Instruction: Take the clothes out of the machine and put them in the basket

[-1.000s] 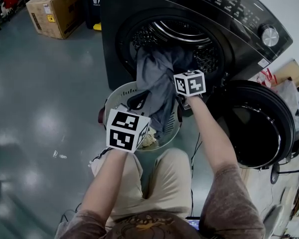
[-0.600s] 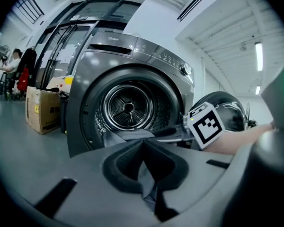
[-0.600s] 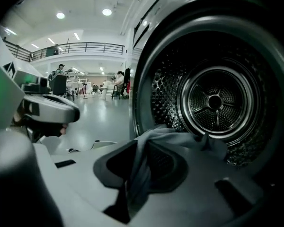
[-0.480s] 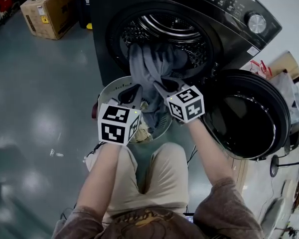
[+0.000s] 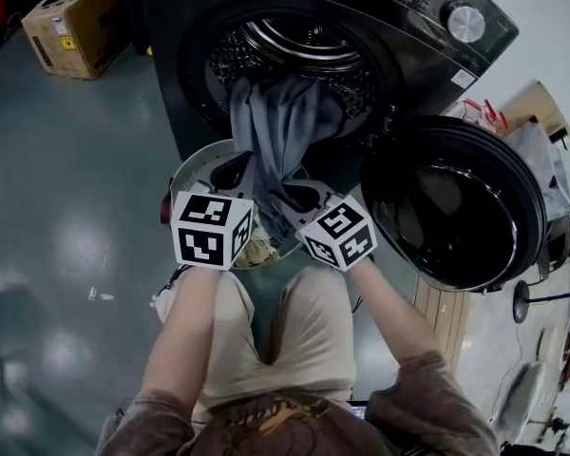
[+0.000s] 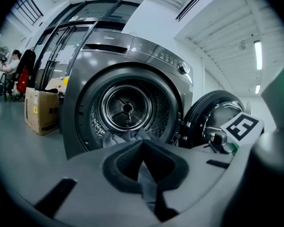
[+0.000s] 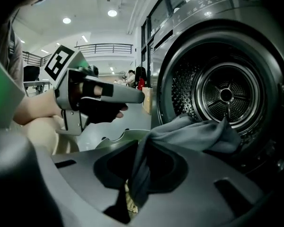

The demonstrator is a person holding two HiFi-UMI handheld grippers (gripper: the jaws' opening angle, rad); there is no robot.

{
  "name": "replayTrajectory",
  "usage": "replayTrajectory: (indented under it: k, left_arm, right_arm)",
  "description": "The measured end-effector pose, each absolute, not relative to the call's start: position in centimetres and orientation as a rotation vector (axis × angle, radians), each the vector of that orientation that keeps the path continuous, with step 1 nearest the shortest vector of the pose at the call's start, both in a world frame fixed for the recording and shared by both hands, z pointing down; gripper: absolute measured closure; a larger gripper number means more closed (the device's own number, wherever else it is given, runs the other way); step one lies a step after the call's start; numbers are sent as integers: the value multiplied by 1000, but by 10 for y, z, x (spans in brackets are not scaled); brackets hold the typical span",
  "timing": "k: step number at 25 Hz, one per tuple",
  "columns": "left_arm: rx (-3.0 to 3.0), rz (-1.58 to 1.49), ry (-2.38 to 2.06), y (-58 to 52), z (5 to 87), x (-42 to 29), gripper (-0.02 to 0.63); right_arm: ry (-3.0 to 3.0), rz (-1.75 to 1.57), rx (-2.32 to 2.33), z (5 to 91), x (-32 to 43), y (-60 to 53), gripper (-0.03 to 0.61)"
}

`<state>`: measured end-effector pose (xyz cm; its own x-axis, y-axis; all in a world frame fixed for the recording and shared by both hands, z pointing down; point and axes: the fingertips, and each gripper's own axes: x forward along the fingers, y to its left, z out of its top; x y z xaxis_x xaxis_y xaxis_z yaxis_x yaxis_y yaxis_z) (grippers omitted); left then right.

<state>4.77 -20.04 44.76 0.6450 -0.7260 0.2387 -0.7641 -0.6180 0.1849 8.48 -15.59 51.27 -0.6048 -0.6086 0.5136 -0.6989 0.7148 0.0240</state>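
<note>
A grey garment [image 5: 280,131] hangs from the mouth of the dark washing machine [image 5: 294,46] down over a pale round basket [image 5: 195,164] on the floor. My right gripper [image 5: 299,198] is shut on the garment's lower end. In the right gripper view the cloth [image 7: 199,134] stretches from the drum and passes between the jaws [image 7: 132,183]. My left gripper [image 5: 236,171] sits at the garment's left edge above the basket. Its jaws [image 6: 149,183] are together, with a strip of grey cloth in the slit. Pale laundry lies inside the basket.
The machine's round door [image 5: 451,207] stands swung open to the right. A cardboard box [image 5: 66,27] sits on the floor at the far left. The person's knees [image 5: 266,312] are just behind the basket. Shiny grey floor lies to the left.
My right gripper has pulled back from the drum mouth toward the person, drawing the grey garment further out over the basket. The left gripper has stayed about where it was.
</note>
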Motion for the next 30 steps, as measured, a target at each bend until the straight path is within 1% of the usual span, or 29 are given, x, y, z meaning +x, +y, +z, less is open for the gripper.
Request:
replayTrajectory:
  k: [8, 12, 13, 15, 17, 19, 23, 30]
  left_arm:
    - [2584, 207, -1224, -200, 448, 45, 611]
    - [2583, 209, -1225, -201, 448, 46, 611]
    - [2583, 210, -1224, -200, 448, 46, 611]
    - [2584, 212, -1224, -200, 448, 47, 611]
    - [2584, 213, -1227, -199, 448, 46, 611]
    - [2583, 210, -1229, -200, 448, 46, 611]
    - [2580, 203, -1219, -200, 449, 48, 611]
    - [2593, 205, -1191, -200, 449, 55, 611]
  right_arm:
    - [-2482, 281, 844, 515, 62, -121, 526]
    - [-2480, 254, 947, 515, 76, -130, 509]
    - [-2471, 236, 991, 513, 81, -134, 485]
    - [-2449, 220, 1052, 511, 87, -138, 370]
    - [-2429, 215, 1100, 507, 94, -143, 289]
    - [-2414, 202, 1170, 501, 105, -153, 265]
    - [-2404, 210, 1284, 493, 126, -190, 253]
    - [-2319, 185, 1431, 493, 156, -283, 201]
